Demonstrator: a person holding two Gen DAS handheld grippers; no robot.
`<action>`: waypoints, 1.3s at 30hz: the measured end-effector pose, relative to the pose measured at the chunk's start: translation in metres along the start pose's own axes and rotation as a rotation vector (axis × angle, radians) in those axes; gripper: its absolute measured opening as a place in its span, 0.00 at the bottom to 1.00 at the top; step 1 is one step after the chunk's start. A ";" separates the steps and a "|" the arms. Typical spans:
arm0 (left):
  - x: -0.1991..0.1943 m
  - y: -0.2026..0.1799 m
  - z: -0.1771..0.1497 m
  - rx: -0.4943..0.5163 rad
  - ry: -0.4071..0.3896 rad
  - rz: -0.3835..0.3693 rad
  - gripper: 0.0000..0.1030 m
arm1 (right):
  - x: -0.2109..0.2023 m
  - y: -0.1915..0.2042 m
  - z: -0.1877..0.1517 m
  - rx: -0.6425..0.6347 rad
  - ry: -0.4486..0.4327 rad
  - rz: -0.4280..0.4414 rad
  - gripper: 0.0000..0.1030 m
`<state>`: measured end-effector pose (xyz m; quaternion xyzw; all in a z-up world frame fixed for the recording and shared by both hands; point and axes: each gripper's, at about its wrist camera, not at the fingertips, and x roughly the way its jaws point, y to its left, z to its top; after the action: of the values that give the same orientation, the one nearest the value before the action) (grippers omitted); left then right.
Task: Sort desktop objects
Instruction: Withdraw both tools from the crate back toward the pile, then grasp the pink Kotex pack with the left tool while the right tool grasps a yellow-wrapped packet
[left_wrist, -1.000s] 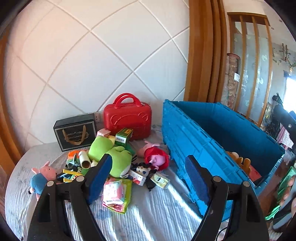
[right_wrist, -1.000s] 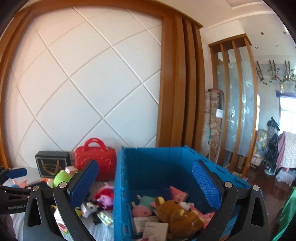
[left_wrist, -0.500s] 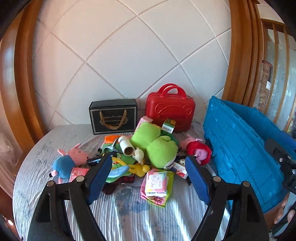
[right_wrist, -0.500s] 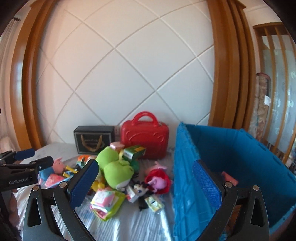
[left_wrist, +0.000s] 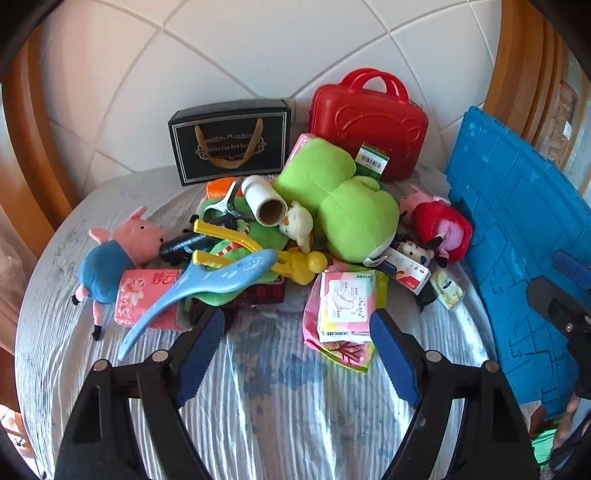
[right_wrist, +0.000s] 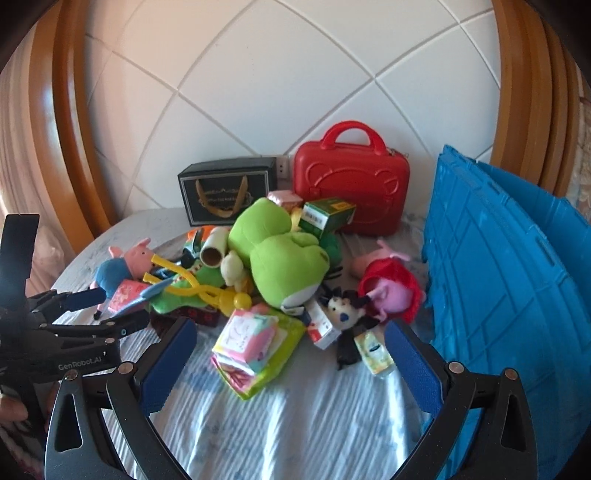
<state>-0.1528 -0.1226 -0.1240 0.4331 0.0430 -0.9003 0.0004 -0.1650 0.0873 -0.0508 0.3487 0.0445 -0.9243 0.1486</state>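
Heap of toys (left_wrist: 295, 236), big green plush (left_wrist: 343, 206) topmost, blue crate (left_wrist: 517, 236) beside

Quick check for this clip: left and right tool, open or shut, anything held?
Left tool: open, nothing between its fingers, above the table in front of the toy pile.
Right tool: open, holding nothing.

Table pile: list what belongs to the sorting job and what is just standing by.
For the job:
- large green plush frog
- blue-bodied pink plush pig
- red-dressed plush pig
- pastel tissue packs
- yellow plastic tongs
- blue plastic crate

Standing by:
- red hard-shell case
- black gift box
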 end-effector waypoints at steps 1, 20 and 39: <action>0.009 -0.002 0.000 0.004 0.020 -0.009 0.79 | 0.011 -0.003 -0.003 0.008 0.028 0.005 1.00; 0.155 -0.057 0.012 0.159 0.262 -0.084 0.79 | 0.158 -0.073 -0.057 0.131 0.366 -0.047 1.00; 0.220 -0.060 -0.004 0.155 0.350 -0.106 0.93 | 0.252 -0.125 -0.084 0.166 0.477 -0.102 1.00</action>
<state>-0.2890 -0.0548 -0.2934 0.5787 -0.0043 -0.8108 -0.0878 -0.3301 0.1604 -0.2825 0.5654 0.0197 -0.8226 0.0577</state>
